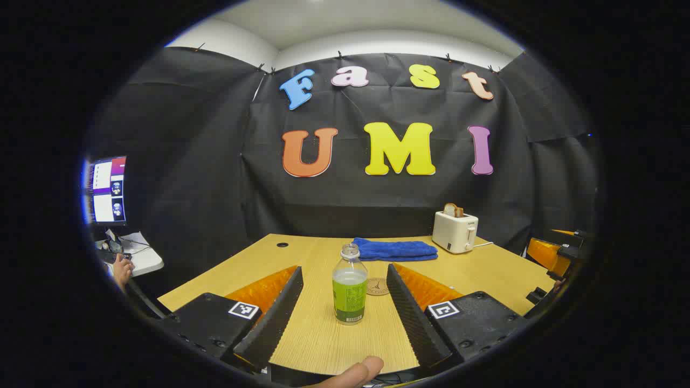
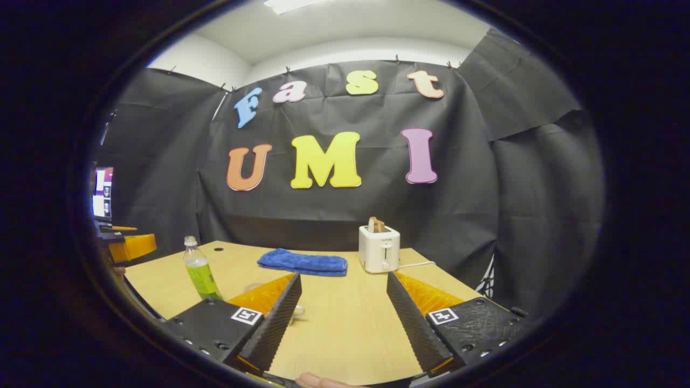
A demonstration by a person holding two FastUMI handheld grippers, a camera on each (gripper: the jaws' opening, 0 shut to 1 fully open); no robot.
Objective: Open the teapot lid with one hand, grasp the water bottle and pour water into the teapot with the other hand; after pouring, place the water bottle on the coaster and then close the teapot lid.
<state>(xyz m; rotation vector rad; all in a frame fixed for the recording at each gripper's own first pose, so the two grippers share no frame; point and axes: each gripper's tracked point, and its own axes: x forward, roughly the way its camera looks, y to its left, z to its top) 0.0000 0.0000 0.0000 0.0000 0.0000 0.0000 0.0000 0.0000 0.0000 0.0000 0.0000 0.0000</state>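
I have the left gripper (image 1: 345,302) spread wide with the water bottle (image 1: 350,285) standing upright on the table (image 1: 485,275) between its fingers, untouched, cap off so it can pour. The coaster (image 1: 378,286) lies just behind the bottle, handy for setting it down. My right gripper (image 2: 345,318) is also released, holding nothing. A glassy shape by its left finger may be the teapot; I cannot tell.
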